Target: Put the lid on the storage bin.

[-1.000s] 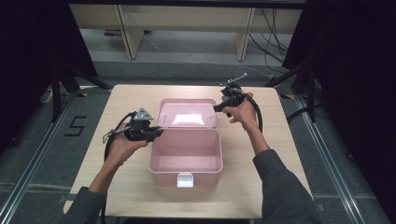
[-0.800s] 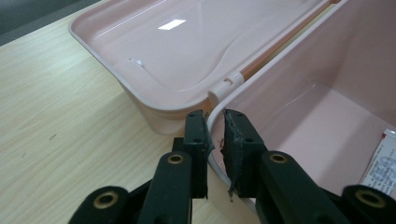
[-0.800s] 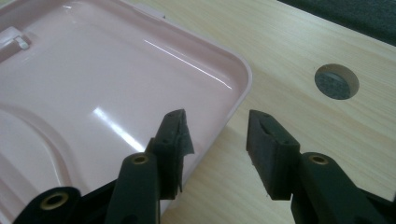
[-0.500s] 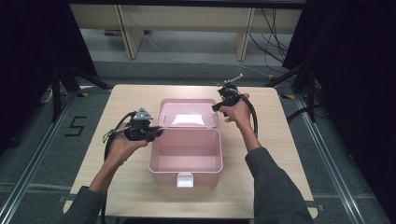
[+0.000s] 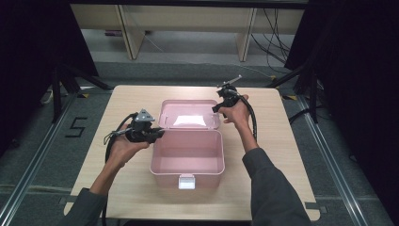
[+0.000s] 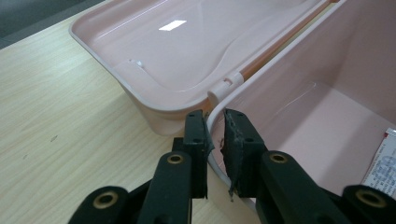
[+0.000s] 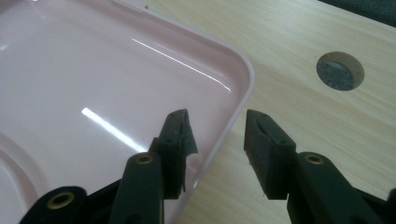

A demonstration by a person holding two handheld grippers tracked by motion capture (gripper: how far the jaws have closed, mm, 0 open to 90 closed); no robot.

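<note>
Pink plastic box (image 5: 187,155) sits mid-table (image 5: 282,141), lid (image 5: 188,114) swung fully back and lying open-side-up behind the body, hinge line between them. Long axis of the box runs left-right across the table; latch tab (image 5: 187,181) faces the person, lid's free edge faces away. Left gripper (image 5: 157,134) is at the box's rear left corner: in the left gripper view its jaws straddle the thin wall of the body (image 6: 215,122), one inside, one outside, nearly closed and clamped on the rim (image 6: 275,51) just beside the hinge knuckle (image 6: 225,85). Looks like a steadying hold. Right gripper (image 5: 215,107) is at the lid's right edge near the far corner; in the right gripper view its jaws stand well apart, one over the lid's inner face, one over the bare wood, lid rim (image 7: 236,109) between them, not touching either pad as far as I can tell. Holds nothing. Step in hand, by my read: lining up a grasp on the lid rim to fold it shut. Next move calls for closing the right jaws on that rim, then lifting and swinging the lid up and over toward the person about the hinge, while the left hold keeps the body from sliding. Left jaws would need to clear the rim before the lid seats. Box interior looks empty apart from a label (image 6: 384,161) on its floor. Round cable hole (image 7: 340,70) in the tabletop beside the lid.
</note>
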